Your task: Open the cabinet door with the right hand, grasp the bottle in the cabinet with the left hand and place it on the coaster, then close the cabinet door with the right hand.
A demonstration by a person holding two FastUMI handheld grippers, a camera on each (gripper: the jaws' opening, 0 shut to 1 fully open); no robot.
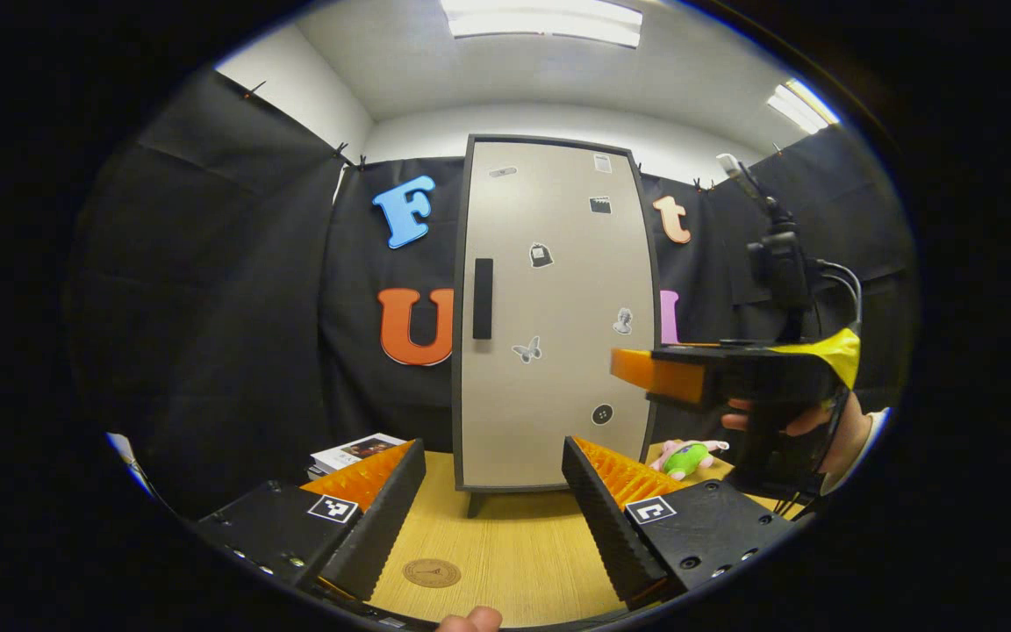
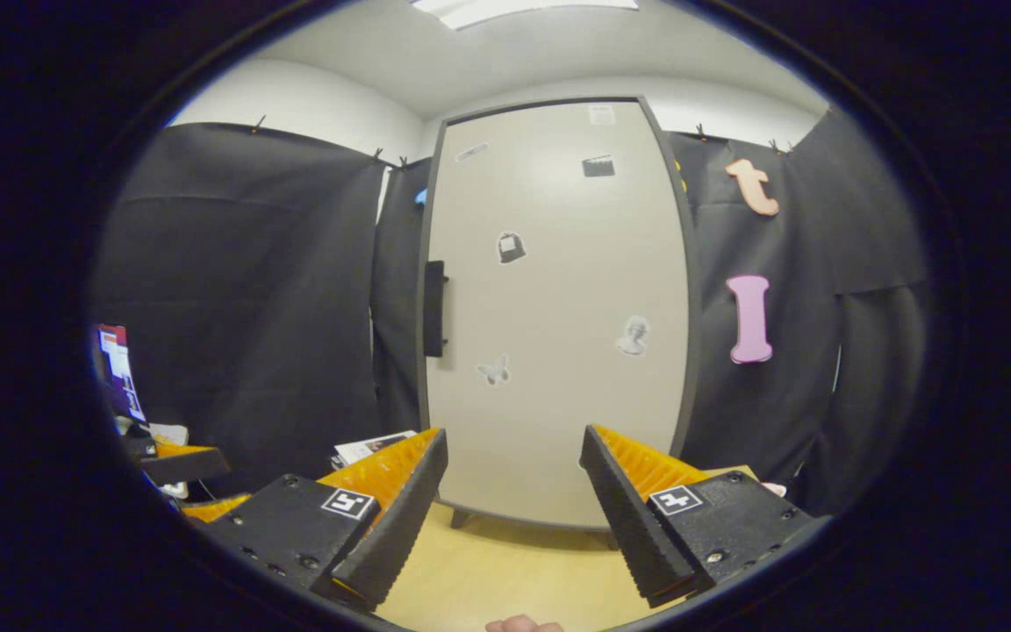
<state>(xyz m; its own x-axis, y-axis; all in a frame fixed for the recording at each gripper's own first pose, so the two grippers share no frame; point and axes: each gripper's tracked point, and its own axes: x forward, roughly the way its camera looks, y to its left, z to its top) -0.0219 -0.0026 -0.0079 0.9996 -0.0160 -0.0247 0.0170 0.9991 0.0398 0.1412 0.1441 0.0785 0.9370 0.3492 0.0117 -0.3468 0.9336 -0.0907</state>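
1. A tall cabinet (image 1: 558,316) stands on short legs at the back of a wooden table (image 1: 505,535), against the black cloth wall. Its pale door (image 1: 576,290) is closed, with a dark upright handle (image 1: 482,298) near its left edge and small stickers scattered over it.
2. The bottle cannot be seen; with the door closed, nothing inside the cabinet can be made out.
3. A round brown coaster (image 1: 432,573) lies flat on the table in front of the cabinet, in the left gripper view between that claw's two fingers and nearer to the left one, touching neither.
4. The left gripper (image 1: 495,505) hangs above the table with its fingers spread wide apart and nothing between them.
5. The right gripper (image 2: 514,496), in its own view, faces the door from close by, its fingers also well apart and holding nothing. The handle sits up and to the left of it, not touched.
6. In the left gripper view the right gripper shows from the side at the right, held in a hand (image 1: 821,430), level with the lower part of the door.
7. A small pink and green soft toy (image 1: 688,456) lies on the table beside the cabinet's right foot. Some booklets (image 1: 356,452) lie to the cabinet's left.
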